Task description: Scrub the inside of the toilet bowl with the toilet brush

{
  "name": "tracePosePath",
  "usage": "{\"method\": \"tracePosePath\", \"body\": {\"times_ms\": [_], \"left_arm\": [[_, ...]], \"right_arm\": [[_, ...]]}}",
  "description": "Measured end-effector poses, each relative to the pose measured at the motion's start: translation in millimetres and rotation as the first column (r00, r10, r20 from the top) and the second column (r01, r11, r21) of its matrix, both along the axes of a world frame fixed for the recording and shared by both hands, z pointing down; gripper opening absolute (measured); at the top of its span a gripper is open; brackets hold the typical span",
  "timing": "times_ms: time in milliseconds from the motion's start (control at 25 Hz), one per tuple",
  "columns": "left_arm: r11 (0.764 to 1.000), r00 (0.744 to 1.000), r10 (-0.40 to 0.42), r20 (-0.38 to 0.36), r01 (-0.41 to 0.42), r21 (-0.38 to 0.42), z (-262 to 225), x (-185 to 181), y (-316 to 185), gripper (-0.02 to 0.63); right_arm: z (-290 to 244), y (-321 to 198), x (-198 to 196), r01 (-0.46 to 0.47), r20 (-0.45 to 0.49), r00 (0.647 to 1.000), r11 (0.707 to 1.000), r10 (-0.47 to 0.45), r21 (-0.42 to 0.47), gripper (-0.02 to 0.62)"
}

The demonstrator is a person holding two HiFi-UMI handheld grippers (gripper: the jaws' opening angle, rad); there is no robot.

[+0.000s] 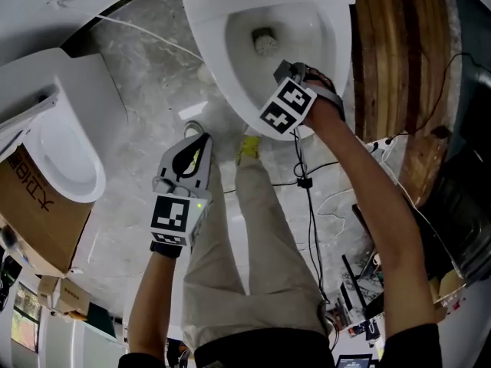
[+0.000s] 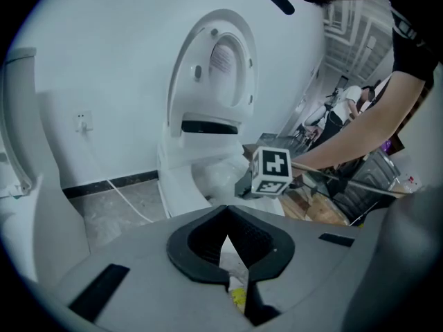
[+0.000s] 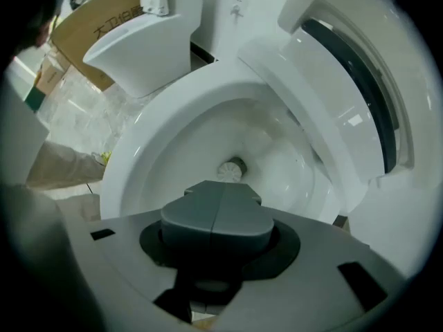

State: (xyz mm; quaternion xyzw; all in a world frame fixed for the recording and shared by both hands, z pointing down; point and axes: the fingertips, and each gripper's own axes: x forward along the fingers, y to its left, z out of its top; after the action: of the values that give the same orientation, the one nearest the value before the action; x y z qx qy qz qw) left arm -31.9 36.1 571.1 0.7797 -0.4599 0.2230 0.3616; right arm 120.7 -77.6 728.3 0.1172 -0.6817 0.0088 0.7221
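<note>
The white toilet bowl (image 1: 230, 67) is at the top of the head view, and its lid (image 2: 214, 61) stands raised in the left gripper view. The toilet brush's round head (image 1: 265, 41) rests deep in the bowl near the drain (image 3: 232, 169). My right gripper (image 1: 290, 73) hangs over the bowl's near rim, shut on the brush's grey handle (image 3: 218, 216). My left gripper (image 1: 195, 142) is lower and to the left, above the floor beside the toilet's base. Its jaws (image 2: 232, 254) are shut with nothing in them.
A second white toilet (image 1: 61, 152) and a cardboard box (image 1: 34, 213) stand at the left. Brown wooden boards (image 1: 399, 52) lean to the right of the bowl. Black cables (image 1: 307, 182) trail over the marble floor by the person's legs. A white cable (image 1: 146, 33) crosses the floor.
</note>
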Motion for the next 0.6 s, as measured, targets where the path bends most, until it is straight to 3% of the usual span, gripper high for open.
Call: {"method": "tracePosePath", "body": {"times_ms": [160, 240, 440, 600], "left_arm": [[1.0, 1.0, 0.007, -0.004, -0.007, -0.003, 8, 10, 1, 0.018], [1.0, 1.0, -0.019, -0.011, 0.019, 0.005, 10, 13, -4, 0.018], [0.996, 0.995, -0.09, -0.032, 0.09, -0.005, 15, 20, -6, 0.018], [0.996, 0.996, -0.088, -0.028, 0.088, -0.013, 17, 29, -1, 0.018]], "right_arm": [[19, -19, -2, -0.09, 0.04, 0.995, 0.995, 0.092, -0.035, 0.166], [29, -19, 2, -0.088, 0.059, 0.994, 0.996, 0.089, -0.015, 0.166], [37, -6, 9, 0.026, 0.047, 0.998, 0.997, -0.029, 0.074, 0.164], [51, -15, 0, 0.184, -0.04, 0.983, 0.972, -0.18, 0.148, 0.161]]}}
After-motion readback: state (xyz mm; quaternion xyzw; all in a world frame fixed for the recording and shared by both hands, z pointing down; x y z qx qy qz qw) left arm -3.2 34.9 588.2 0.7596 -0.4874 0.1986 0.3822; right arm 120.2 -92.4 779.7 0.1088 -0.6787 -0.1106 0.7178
